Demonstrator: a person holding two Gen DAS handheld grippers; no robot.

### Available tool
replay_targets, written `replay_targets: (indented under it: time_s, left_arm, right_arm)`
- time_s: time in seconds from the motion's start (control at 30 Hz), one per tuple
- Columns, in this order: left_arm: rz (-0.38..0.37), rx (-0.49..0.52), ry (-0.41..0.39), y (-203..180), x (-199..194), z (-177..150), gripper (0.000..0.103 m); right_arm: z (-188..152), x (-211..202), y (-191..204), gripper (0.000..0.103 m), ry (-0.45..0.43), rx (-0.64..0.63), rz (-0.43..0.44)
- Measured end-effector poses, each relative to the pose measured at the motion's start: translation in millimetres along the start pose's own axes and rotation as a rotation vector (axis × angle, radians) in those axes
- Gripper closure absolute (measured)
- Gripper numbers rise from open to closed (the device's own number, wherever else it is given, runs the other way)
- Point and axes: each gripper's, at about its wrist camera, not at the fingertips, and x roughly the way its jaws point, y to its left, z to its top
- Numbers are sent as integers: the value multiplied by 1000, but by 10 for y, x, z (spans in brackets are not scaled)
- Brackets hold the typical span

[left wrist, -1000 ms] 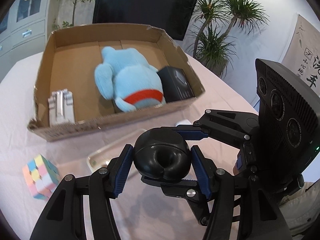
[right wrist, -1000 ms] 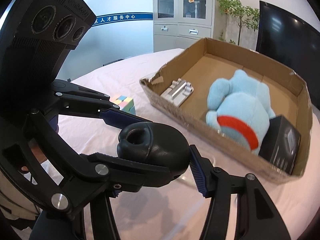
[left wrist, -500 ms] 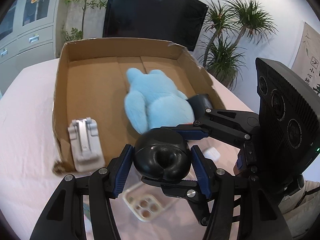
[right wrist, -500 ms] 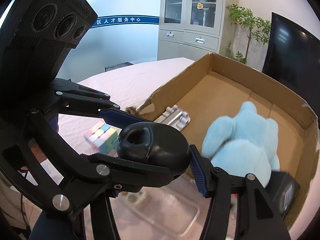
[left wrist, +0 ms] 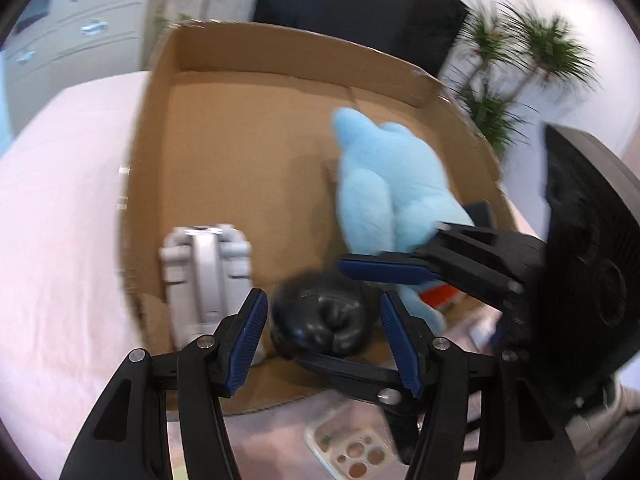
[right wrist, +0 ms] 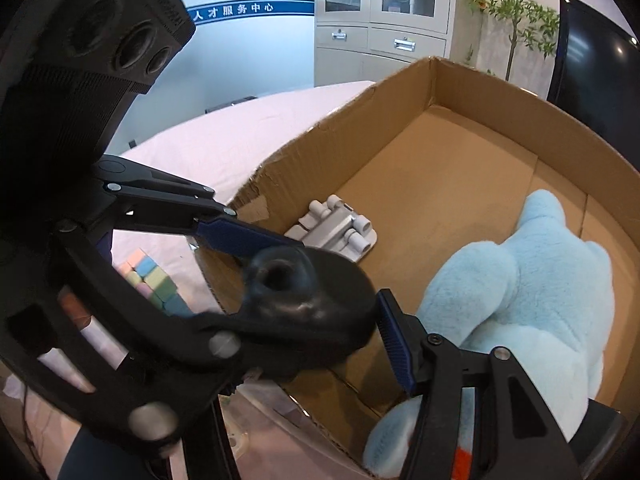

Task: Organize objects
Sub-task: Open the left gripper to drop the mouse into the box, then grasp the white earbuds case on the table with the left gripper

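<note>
- The black ring-shaped cushion (left wrist: 320,322) is held over the near edge of the cardboard box (left wrist: 240,132).
- Right gripper (right wrist: 310,286): its blue pads clamp the cushion from both sides; the dimple faces up toward that camera.
- Left gripper (left wrist: 324,338): its fingers sit wide on either side of the cushion; I cannot tell if they touch it.
- Inside the box, the blue plush toy (left wrist: 384,184) lies lengthwise toward the far wall, and the white stand (left wrist: 206,268) is near the front corner.

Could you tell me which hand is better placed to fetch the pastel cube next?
Left, probably: the pastel cube lies outside the cardboard box, just behind the left gripper; the right gripper is nearer the plush.
</note>
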Motion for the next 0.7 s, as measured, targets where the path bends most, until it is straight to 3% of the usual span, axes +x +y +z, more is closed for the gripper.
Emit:
replay_targets:
  time_s: [0.07,0.13,0.27,0.43,0.53,0.6,0.7]
  left_arm:
    - [-2,-9,-52,-61,-171,31,43]
    - [11,9,-95,-178,-336,40,32]
    - [-7,78,-131,-528,-550,-95,22]
    - [-79,24,-54,-781,-451,-658,21]
    - [-78,-16,1,-891,-301,-895,21]
    - [-78,-33,29,-946,-237,-988,21]
    - [-72,-19,42,-1106,-227,-1109,21]
  right_arm:
    - [-27,-262,-10,41,-46,10,-31]
    - [-79,-552,-70,31,-92,37,-39]
    - [-555,-1237,-306,24,-161,172,-54]
    - [-1469,-1403,-537,23,-50,335,-116]
    - [-1865,-1302,-719,24,5,485,-180]
    - [-1979,-1181,-836,28,43,561,-192]
    - [-1954,-1041,-806,52,80,514,-222]
